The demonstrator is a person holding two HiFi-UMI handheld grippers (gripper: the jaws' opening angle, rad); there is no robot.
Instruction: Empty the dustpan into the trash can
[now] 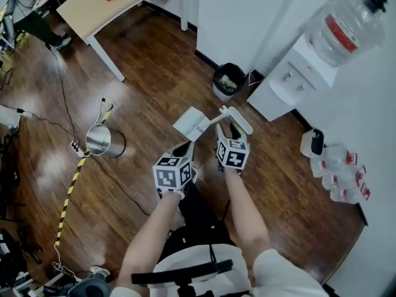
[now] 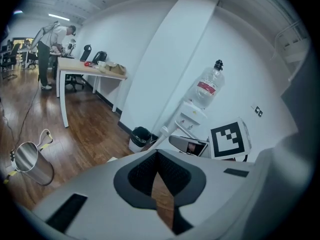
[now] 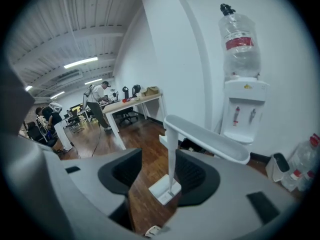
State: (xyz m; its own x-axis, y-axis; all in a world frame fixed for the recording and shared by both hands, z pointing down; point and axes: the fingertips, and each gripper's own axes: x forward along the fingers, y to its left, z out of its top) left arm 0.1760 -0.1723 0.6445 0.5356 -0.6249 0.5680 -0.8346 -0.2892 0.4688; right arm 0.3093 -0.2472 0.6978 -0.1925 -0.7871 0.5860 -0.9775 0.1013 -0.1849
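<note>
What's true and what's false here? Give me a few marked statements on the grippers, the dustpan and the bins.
1. The dustpan has its stick between the jaws of the right gripper. True.
2. The left gripper grips the dustpan. False: its jaws are shut on nothing.
3. The black trash can stands by the wall near the water dispenser. True.
4. The metal bucket is on the person's right. False: it is on the floor to the person's left.

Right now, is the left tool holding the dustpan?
No, the left tool is shut and empty; the dustpan is between the jaws of the right tool.
</note>
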